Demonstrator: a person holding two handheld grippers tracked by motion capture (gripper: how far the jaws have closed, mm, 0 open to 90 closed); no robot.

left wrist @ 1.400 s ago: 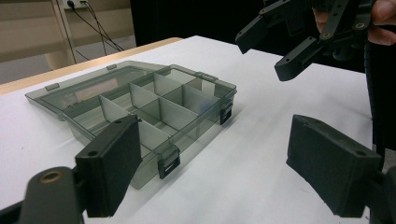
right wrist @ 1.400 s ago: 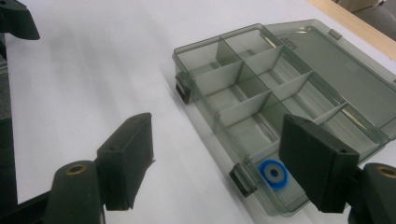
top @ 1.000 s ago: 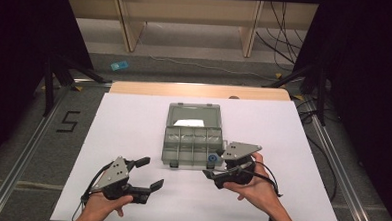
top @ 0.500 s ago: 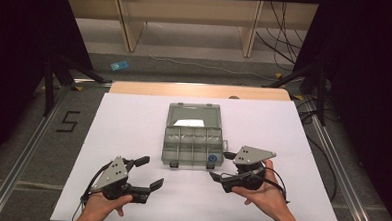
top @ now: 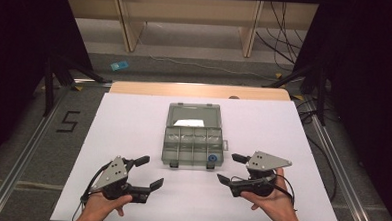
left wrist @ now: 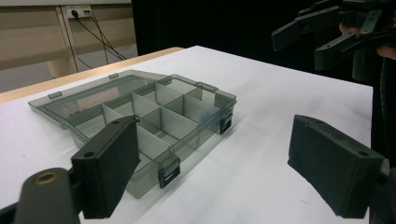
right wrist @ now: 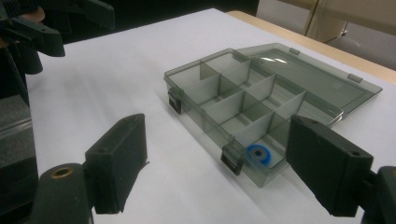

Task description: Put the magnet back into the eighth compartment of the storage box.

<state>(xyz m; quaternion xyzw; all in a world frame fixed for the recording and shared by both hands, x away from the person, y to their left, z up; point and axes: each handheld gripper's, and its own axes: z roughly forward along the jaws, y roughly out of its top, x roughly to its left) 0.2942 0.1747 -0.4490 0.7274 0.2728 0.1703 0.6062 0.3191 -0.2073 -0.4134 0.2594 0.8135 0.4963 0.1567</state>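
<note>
A clear grey compartment box (top: 181, 140) lies open at the middle of the white sheet, its lid (top: 193, 115) folded flat on the far side. A small blue ring (top: 212, 159) rests in its near right compartment; the right gripper view has the ring (right wrist: 258, 154) close ahead. My left gripper (top: 149, 172) is open at the near left, short of the box (left wrist: 140, 116). To the right of the box's (right wrist: 243, 102) near corner my right gripper (top: 230, 168) is open. Nothing is between either pair of jaws.
The white sheet (top: 133, 123) covers the table, with a wooden edge (top: 200, 90) at the far side. Beyond stand shelf legs (top: 127, 27) and floor cables (top: 282, 39). A blue object (top: 119, 65) lies on the floor, and a "5" mark (top: 67, 121) is at the left.
My right gripper has drawn back from the box's near right corner, to the right and a little toward the person. The left gripper and the box have stayed put.
</note>
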